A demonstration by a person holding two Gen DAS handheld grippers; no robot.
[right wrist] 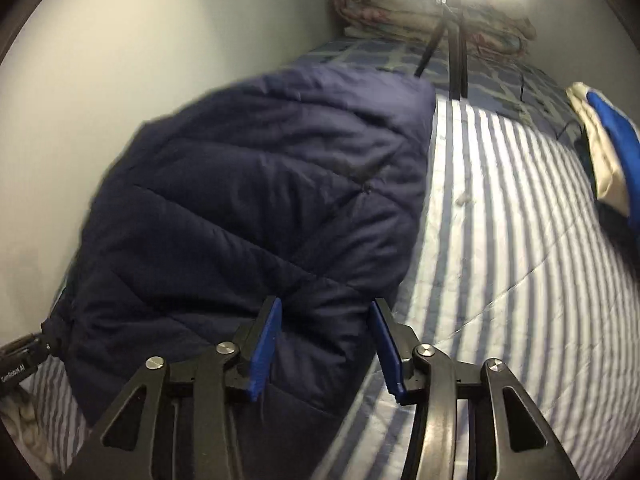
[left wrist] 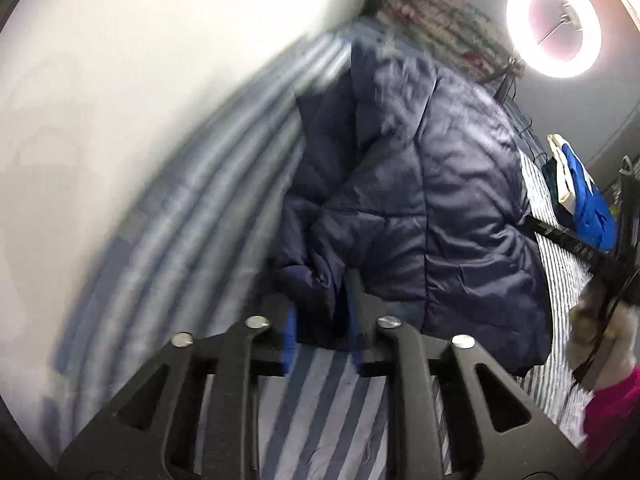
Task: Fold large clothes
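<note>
You held your left gripper (left wrist: 322, 332) with jaws pinching a bunched fold of the navy puffer jacket (right wrist: 256, 208) lying lengthwise along the striped bed's (right wrist: 500, 240) wall-side edge, while your right gripper (right wrist: 324, 344), jaws apart, straddled its near hem.

text: "GenRobot.AI" | on: left gripper (right wrist: 16, 364) body (lower-left corner, partly cut)

Jacket (right wrist: 248, 208): lies on the bed (right wrist: 500, 240), beside the wall (right wrist: 140, 40).
Blankets (right wrist: 432, 12): stacked at the bed's far end.
Tripod (right wrist: 456, 52): stands on the bed before the blankets.
Folded clothes (right wrist: 608, 152): at the bed's right edge.
</note>
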